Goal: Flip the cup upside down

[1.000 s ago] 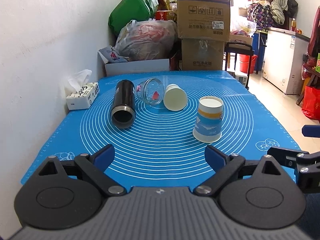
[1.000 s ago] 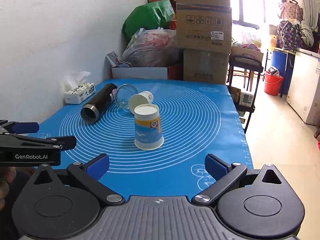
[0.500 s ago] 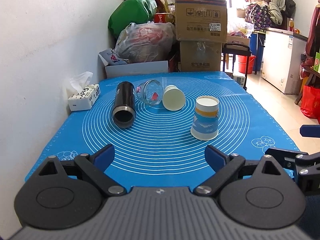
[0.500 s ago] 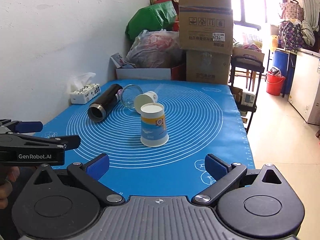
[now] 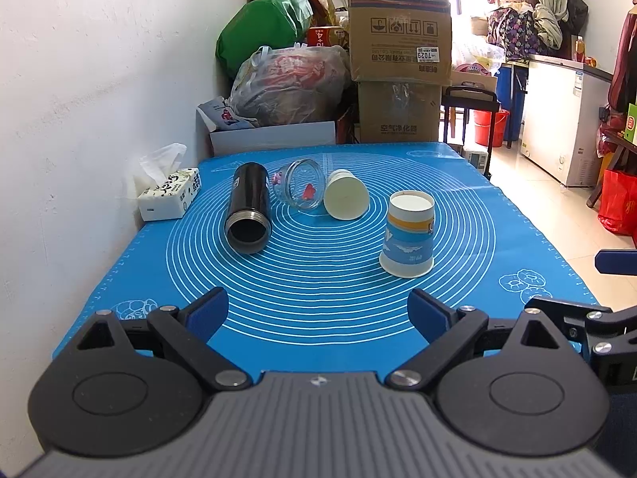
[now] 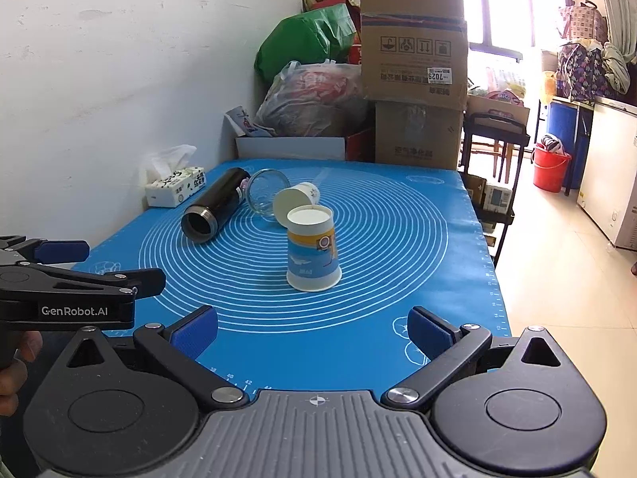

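Note:
A blue-and-white paper cup stands upside down, wide rim on the blue mat; it also shows in the right wrist view. A white paper cup lies on its side behind it. A clear glass jar and a black flask lie on their sides to the left. My left gripper is open and empty at the near mat edge. My right gripper is open and empty, near the front right of the mat.
A tissue box sits at the mat's left edge by the white wall. Cardboard boxes and filled bags stand behind the table. The table's right edge drops to the floor; a white freezer stands far right.
Both grippers have pulled back a little from the table, so the cups look slightly farther away. The objects on the mat have not moved.

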